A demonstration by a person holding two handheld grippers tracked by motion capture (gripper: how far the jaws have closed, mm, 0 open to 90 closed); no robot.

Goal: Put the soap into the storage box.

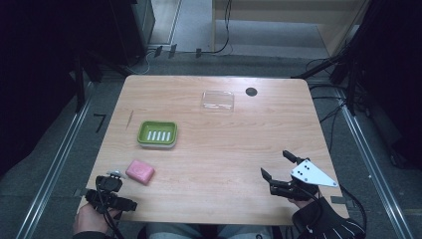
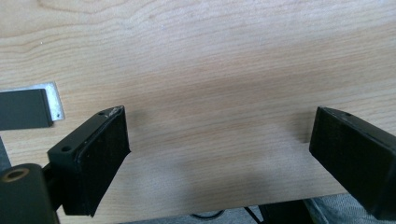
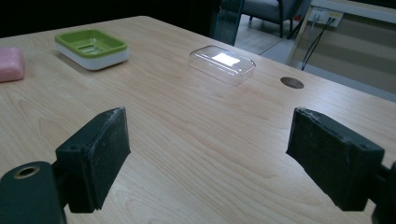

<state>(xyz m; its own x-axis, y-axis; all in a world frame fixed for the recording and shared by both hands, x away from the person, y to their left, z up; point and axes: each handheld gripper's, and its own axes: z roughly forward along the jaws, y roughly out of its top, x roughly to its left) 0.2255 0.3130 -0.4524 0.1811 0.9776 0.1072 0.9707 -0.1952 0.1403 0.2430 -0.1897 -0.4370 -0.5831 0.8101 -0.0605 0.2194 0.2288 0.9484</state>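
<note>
A pink soap bar (image 1: pixel 140 172) lies near the table's front left, and also shows at the far left of the right gripper view (image 3: pixel 10 64). Behind it sits a green soap dish (image 1: pixel 157 133) (image 3: pixel 91 46) with a slotted insert. A clear plastic lid (image 1: pixel 217 100) (image 3: pixel 222 64) rests upside down farther back. My left gripper (image 1: pixel 119 191) (image 2: pixel 219 126) hovers open over the front left corner, just in front of the soap, with nothing between its jaws. My right gripper (image 1: pixel 275 164) (image 3: pixel 208 126) is open above the front right of the table, holding nothing.
A round cable hole (image 1: pixel 251 91) (image 3: pixel 292 82) sits near the table's back edge, right of the lid. A thin stick (image 1: pixel 130 119) lies at the left side. A metal tab (image 2: pixel 51 100) marks the table (image 1: pixel 224 149) by the left gripper. Bare wood spans the middle.
</note>
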